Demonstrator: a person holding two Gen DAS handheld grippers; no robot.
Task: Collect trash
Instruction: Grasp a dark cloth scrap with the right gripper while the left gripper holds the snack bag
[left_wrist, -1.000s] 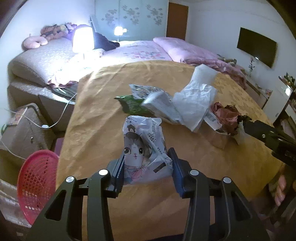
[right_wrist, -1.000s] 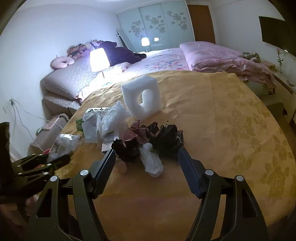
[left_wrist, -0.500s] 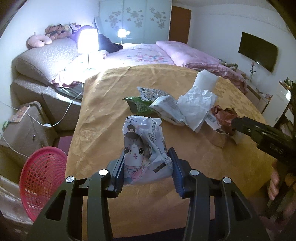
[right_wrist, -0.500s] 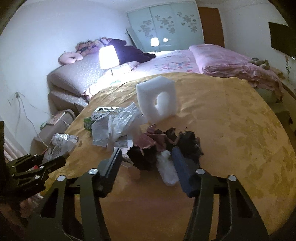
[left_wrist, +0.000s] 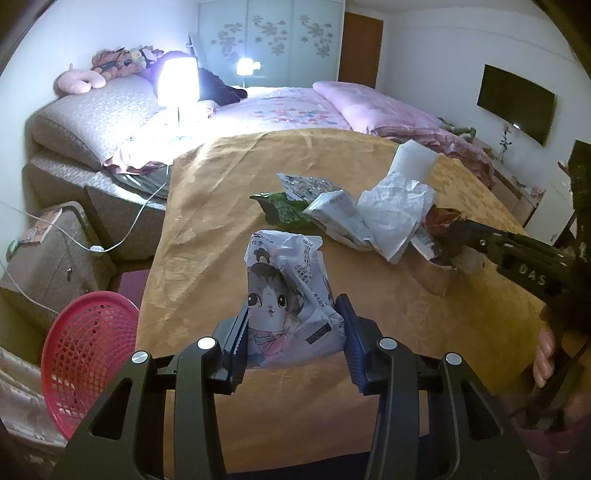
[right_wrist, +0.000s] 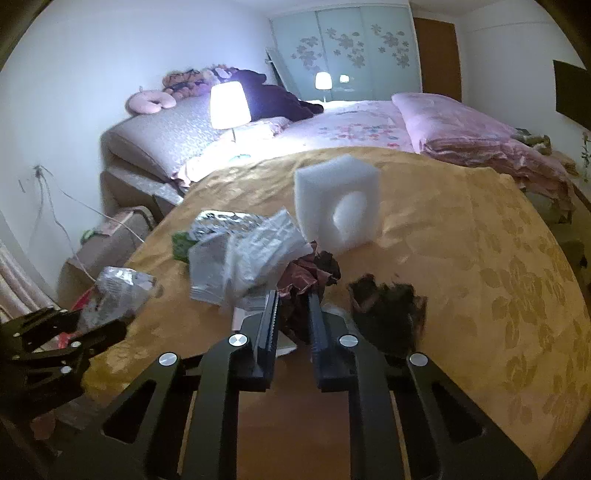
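Note:
In the left wrist view my left gripper (left_wrist: 293, 321) is shut on a white snack bag with a cartoon cat (left_wrist: 284, 291), held just above the golden tablecloth (left_wrist: 221, 192). The right wrist view shows my right gripper (right_wrist: 293, 314) shut on a crumpled dark red wrapper (right_wrist: 306, 269) at the near edge of the trash pile. A black crumpled wrapper (right_wrist: 388, 314) lies just right of its fingers. From the left wrist view the right gripper (left_wrist: 456, 236) reaches into the pile from the right.
The pile holds white crumpled paper (left_wrist: 395, 214), a green packet (left_wrist: 284, 212), a silver packet (left_wrist: 306, 182) and a white foam block (right_wrist: 338, 206). A red mesh basket (left_wrist: 88, 354) stands on the floor left of the table. A bed and a lit lamp (left_wrist: 177, 83) lie behind.
The right gripper's jaws closed from wide open onto the dark red wrapper while shifting slightly left; the black wrapper now lies outside them. The left gripper kept still with the cat bag.

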